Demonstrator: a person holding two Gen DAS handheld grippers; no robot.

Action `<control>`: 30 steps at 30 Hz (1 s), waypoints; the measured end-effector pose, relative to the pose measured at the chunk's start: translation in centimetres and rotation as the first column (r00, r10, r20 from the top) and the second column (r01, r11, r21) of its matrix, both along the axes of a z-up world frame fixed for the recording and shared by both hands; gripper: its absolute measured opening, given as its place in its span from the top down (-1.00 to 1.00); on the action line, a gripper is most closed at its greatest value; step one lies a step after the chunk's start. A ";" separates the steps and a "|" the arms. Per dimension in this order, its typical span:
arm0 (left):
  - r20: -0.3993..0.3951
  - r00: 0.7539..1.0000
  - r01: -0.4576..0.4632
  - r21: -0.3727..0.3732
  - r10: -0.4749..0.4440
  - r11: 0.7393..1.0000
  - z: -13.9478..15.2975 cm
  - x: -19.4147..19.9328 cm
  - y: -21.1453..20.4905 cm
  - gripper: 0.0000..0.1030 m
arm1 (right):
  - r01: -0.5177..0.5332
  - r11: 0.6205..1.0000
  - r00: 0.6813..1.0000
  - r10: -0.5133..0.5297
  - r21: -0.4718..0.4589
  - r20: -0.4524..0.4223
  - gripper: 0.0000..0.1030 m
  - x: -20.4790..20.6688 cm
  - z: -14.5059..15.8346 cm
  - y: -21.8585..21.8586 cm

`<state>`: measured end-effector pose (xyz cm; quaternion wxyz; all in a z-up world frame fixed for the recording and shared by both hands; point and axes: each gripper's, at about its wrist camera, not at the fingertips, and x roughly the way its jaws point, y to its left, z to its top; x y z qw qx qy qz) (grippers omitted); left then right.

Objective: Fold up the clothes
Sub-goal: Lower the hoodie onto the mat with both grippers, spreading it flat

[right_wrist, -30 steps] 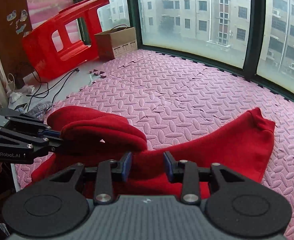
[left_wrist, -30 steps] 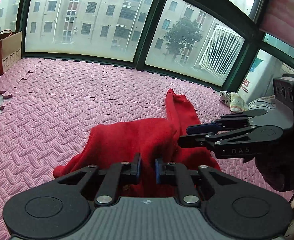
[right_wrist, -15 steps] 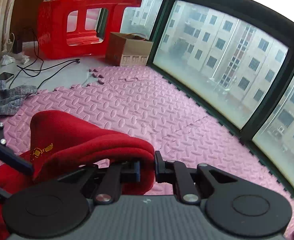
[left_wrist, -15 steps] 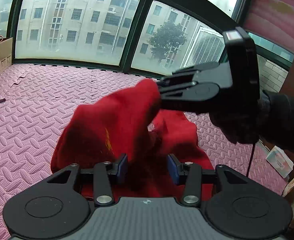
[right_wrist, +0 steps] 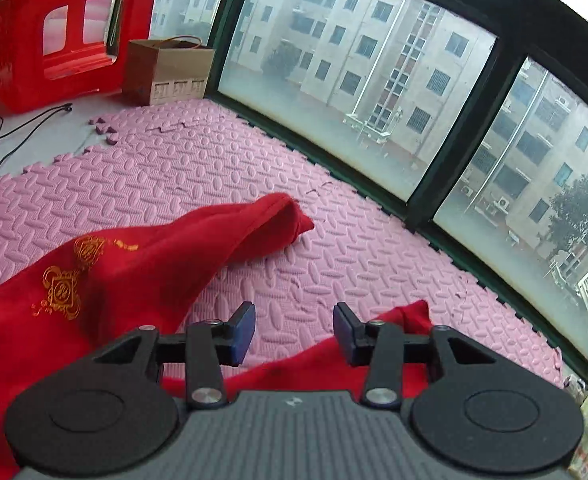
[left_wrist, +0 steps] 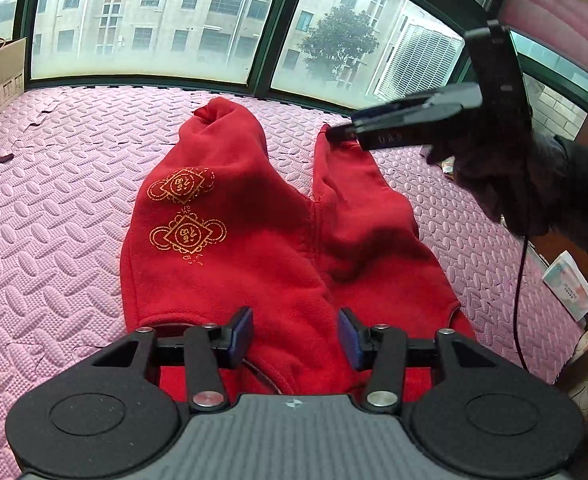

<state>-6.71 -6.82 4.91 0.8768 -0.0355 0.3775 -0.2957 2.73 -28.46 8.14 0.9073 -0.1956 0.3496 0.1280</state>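
Red trousers [left_wrist: 254, 240] with gold printed emblems lie spread on the pink foam mat, legs pointing toward the windows. They also show in the right wrist view [right_wrist: 106, 276]. My left gripper [left_wrist: 295, 334] is open and empty, just above the waist end. My right gripper [right_wrist: 294, 332] is open and empty over the mat between the two legs; in the left wrist view it [left_wrist: 333, 133] hovers at the cuff of the right leg.
A pink foam mat [left_wrist: 54, 208] covers the floor up to the dark window frame [right_wrist: 373, 184]. A cardboard box [right_wrist: 166, 72] and a red plastic stool [right_wrist: 66, 28] stand at the far left. Cables [right_wrist: 22, 128] lie on bare floor. Packets [left_wrist: 569, 284] sit at the right.
Both grippers have let go of the trousers. The bunched garment, lifted half a second ago, now lies spread flat with both legs laid out. The right gripper opened and moved to the far cuff.
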 end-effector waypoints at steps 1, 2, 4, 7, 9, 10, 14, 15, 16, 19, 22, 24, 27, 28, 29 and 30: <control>0.011 1.000 -0.005 0.001 0.005 1.000 0.2 -0.1 0.2 0.03 | -0.001 1.000 0.999 0.002 0.018 -0.032 0.15 -1.1 -0.5 -0.1; 0.021 1.000 -0.011 0.003 0.011 1.000 0.3 -0.1 0.4 0.03 | -0.001 0.999 0.998 0.004 0.037 -0.065 0.14 -2.2 -1.0 -0.3; 0.034 0.999 -0.036 -0.001 0.036 0.999 0.5 -0.4 0.9 0.02 | -0.001 0.997 0.992 0.010 0.073 -0.129 0.13 -4.5 -2.1 -0.6; 0.039 0.996 -0.087 0.015 0.086 0.996 0.5 -0.4 1.8 -0.04 | -0.015 0.989 0.979 0.045 0.149 -0.200 0.11 -7.9 -2.3 -0.5; 0.029 0.992 -0.120 0.034 0.120 0.992 0.3 -0.4 2.3 -0.04 | -0.033 0.982 0.971 0.076 0.186 -0.227 0.11 -10.2 -2.0 -0.4; 0.020 0.991 -0.136 0.039 0.136 0.990 0.1 -0.4 2.6 -0.04 | -0.054 0.979 0.966 0.101 0.198 -0.238 0.11 -11.3 -1.7 -0.3; -0.025 0.983 -0.184 0.033 0.184 0.982 -0.3 -0.6 3.7 -0.05 | -0.142 0.959 0.947 0.204 0.247 -0.247 -0.01 -14.8 -0.4 0.5; -0.033 0.981 -0.189 0.031 0.190 0.982 -0.3 -0.7 3.9 -0.05 | -0.166 0.953 0.942 0.230 0.255 -0.246 -0.01 -15.5 -0.3 0.8; -0.039 0.981 -0.190 0.033 0.191 0.981 -0.4 -0.8 3.9 -0.05 | -0.190 0.949 0.936 0.252 0.251 -0.245 -0.02 -16.1 -0.3 1.3; -0.056 0.976 -0.207 0.049 0.210 0.977 -0.6 -1.2 3.7 -0.05 | -0.234 0.947 0.926 0.286 0.221 -0.247 -0.05 -17.3 -1.2 2.7; -0.079 0.974 -0.205 0.064 0.210 0.977 -0.9 -1.4 3.6 -0.02 | -0.253 0.957 0.930 0.281 0.143 -0.236 0.01 -18.1 -2.4 3.9; -0.086 0.976 -0.194 0.072 0.200 0.978 -1.0 -1.6 3.4 0.24 | -0.251 0.962 0.938 0.268 0.105 -0.218 0.25 -18.5 -2.7 4.1; -0.096 0.978 -0.177 0.084 0.185 0.981 -1.2 -1.8 3.3 0.57 | -0.246 0.963 0.941 0.265 0.112 -0.212 0.49 -18.7 -2.0 3.6; -0.100 0.980 -0.165 0.079 0.172 0.983 -1.0 -2.0 3.2 0.63 | -0.246 0.962 0.940 0.266 0.115 -0.213 0.55 -18.9 -1.6 3.3; -0.104 0.982 -0.149 0.074 0.156 0.986 -0.8 -2.2 3.2 0.69 | -0.247 0.962 0.940 0.267 0.117 -0.213 0.58 -19.1 -1.1 3.1; -0.111 0.985 -0.127 0.078 0.135 0.989 -0.6 -2.5 3.1 0.72 | -0.251 0.961 0.938 0.270 0.114 -0.216 0.59 -19.4 -0.6 2.9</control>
